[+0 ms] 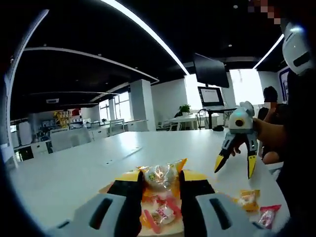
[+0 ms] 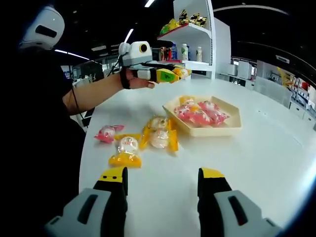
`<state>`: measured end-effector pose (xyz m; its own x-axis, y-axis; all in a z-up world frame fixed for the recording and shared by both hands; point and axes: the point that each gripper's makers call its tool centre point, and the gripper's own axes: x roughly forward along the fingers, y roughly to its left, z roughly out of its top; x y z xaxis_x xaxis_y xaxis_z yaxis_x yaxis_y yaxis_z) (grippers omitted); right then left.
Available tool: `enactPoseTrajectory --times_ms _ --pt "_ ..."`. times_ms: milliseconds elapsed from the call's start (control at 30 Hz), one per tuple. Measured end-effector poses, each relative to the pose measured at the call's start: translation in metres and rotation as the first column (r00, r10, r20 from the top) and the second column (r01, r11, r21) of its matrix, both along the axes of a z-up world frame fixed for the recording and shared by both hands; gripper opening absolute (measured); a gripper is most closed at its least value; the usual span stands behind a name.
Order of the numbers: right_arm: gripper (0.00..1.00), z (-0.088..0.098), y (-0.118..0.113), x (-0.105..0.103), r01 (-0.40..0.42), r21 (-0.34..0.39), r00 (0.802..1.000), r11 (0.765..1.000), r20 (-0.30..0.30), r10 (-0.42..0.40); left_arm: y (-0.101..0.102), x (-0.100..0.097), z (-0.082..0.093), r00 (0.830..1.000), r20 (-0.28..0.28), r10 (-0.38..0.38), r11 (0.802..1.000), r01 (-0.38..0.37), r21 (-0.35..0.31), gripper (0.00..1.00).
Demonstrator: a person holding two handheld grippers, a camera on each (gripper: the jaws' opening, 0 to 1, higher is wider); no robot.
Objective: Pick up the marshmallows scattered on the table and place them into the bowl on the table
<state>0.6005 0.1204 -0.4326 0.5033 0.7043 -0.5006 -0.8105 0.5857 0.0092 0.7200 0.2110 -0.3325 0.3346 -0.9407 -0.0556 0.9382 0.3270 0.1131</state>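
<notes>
My left gripper (image 1: 160, 178) is shut on a yellow-wrapped marshmallow (image 1: 159, 174) and holds it just over the tan bowl (image 1: 170, 230). In the right gripper view a hand holds this left gripper (image 2: 173, 75) with the marshmallow (image 2: 182, 72) above the far side of the bowl (image 2: 212, 131), which has several pink and yellow sweets in it. My right gripper (image 2: 162, 175) stands open over bare table, short of the loose sweets: a pink one (image 2: 108, 132), a yellow one (image 2: 127, 151) and a yellow pair (image 2: 159, 134). The right gripper (image 1: 236, 165) also hangs open in the left gripper view.
Two loose sweets, yellow (image 1: 247, 198) and pink (image 1: 267, 216), lie near the white table's (image 2: 256, 163) edge beside the person's dark sleeve (image 2: 44, 123). A shelf with bottles (image 2: 190, 34) stands beyond the bowl.
</notes>
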Motion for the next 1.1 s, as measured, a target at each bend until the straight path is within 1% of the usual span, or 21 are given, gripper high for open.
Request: enactPoseTrajectory --times_ms 100,233,367,433,800,1100 --pt "0.56 0.001 -0.001 0.0 0.004 0.002 1.0 1.0 0.002 -0.004 0.0 0.005 0.0 1.0 -0.003 0.019 1.0 -0.019 -0.001 0.29" --pt "0.56 0.001 -0.001 0.0 0.003 0.003 1.0 1.0 0.004 -0.003 0.002 0.016 -0.002 0.998 -0.005 0.065 0.998 -0.065 0.008 0.29" --pt "0.56 0.003 -0.001 -0.001 0.003 0.004 1.0 1.0 0.007 -0.003 0.004 0.026 -0.006 0.995 -0.03 0.097 0.995 -0.097 0.017 0.29" --pt "0.56 0.005 0.0 -0.001 0.001 0.007 1.0 1.0 0.01 -0.001 0.004 0.029 -0.007 0.994 -0.025 0.111 0.994 -0.11 0.024 0.29" --pt "0.55 0.006 -0.003 0.002 0.013 0.0 1.0 1.0 0.017 -0.013 0.006 0.037 -0.009 0.99 -0.033 0.139 0.99 -0.138 0.029 0.29" --pt "0.55 0.006 -0.002 0.003 0.009 0.0 1.0 1.0 0.016 -0.009 0.006 0.037 -0.012 0.989 -0.037 0.142 0.989 -0.141 0.038 0.29"
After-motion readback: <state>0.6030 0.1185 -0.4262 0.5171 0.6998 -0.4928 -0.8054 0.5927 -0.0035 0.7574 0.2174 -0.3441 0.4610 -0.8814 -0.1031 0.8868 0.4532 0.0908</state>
